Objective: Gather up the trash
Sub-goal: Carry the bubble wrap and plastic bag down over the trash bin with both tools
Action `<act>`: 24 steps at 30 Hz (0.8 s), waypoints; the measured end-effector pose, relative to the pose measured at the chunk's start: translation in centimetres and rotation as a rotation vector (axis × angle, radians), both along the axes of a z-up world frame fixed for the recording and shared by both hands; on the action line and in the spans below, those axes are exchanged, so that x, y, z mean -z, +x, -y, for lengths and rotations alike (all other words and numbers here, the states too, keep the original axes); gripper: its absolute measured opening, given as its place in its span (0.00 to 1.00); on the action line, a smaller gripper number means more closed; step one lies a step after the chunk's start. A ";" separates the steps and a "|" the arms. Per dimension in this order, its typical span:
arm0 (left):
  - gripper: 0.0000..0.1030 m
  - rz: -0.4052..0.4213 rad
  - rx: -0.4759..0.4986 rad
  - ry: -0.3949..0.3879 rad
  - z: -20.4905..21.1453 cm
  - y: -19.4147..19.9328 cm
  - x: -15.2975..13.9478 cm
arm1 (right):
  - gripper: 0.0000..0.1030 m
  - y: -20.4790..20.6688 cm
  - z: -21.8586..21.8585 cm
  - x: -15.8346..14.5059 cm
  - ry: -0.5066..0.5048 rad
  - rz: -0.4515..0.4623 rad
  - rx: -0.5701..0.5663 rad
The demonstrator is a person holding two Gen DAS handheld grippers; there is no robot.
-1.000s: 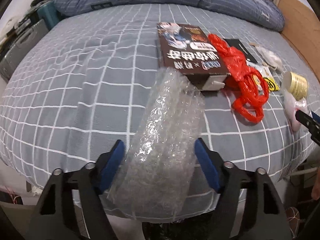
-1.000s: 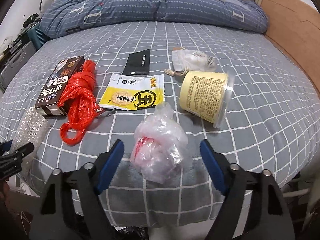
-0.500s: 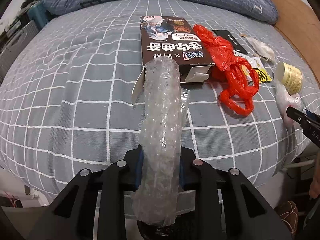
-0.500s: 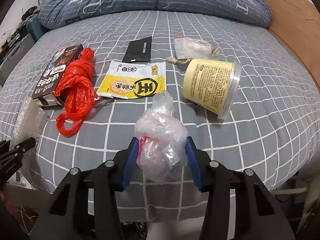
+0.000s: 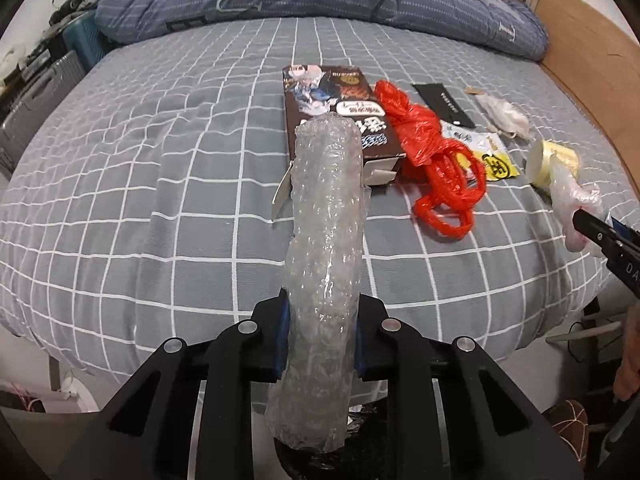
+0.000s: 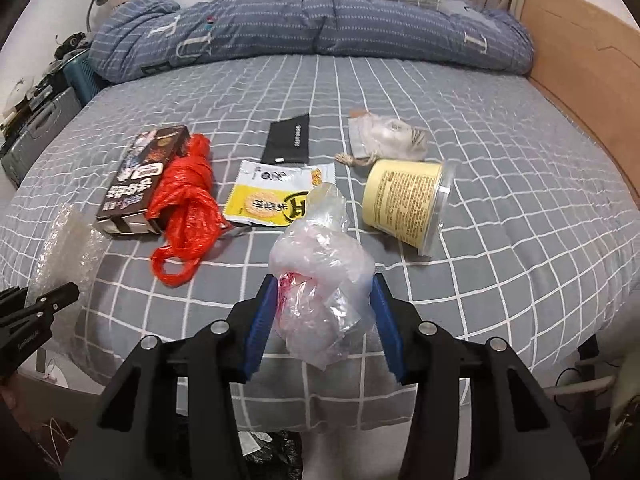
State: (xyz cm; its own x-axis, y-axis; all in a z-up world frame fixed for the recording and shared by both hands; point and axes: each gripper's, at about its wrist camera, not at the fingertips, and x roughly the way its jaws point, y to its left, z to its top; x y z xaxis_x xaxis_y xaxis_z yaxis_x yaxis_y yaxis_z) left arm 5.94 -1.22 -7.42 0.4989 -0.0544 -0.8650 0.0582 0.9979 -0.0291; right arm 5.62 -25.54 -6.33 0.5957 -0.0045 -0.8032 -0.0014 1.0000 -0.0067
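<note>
Bubble wrap [image 5: 324, 248] sits squeezed between our left gripper [image 5: 320, 344] fingers, long axis running away over the bed [image 5: 160, 140]; our right gripper [image 6: 326, 320] fingers pinch the clear plastic bag [image 6: 320, 272], both clear of the sheet.

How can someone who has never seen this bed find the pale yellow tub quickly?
Start at the wooden headboard along the right side of the grey checked bed. The pale yellow tub lies on its side nearest that side in the row of trash, beside the yellow snack packet. It alone is a rigid cylinder, with a clear rim.
</note>
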 end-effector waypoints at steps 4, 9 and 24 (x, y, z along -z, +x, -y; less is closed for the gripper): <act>0.22 0.028 0.010 0.003 0.3 -0.8 -1.2 | 0.44 -1.0 -0.5 -1.0 0.005 0.021 -0.010; 0.22 0.057 0.015 0.009 0.6 -1.8 -2.6 | 0.44 -2.2 -1.2 -2.0 0.010 0.042 -0.025; 0.22 0.123 0.016 0.003 0.6 -6.5 -5.5 | 0.44 -6.6 -3.6 -4.3 0.014 0.101 -0.069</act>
State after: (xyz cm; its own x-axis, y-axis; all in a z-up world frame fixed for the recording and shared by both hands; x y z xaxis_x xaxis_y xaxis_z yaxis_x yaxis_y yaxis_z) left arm -0.52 -1.83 -1.92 0.6002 -0.0604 -0.7975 0.0770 0.9969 -0.0175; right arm -0.95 -21.99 -2.03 0.6723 0.0501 -0.7386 -0.0702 0.9975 0.0038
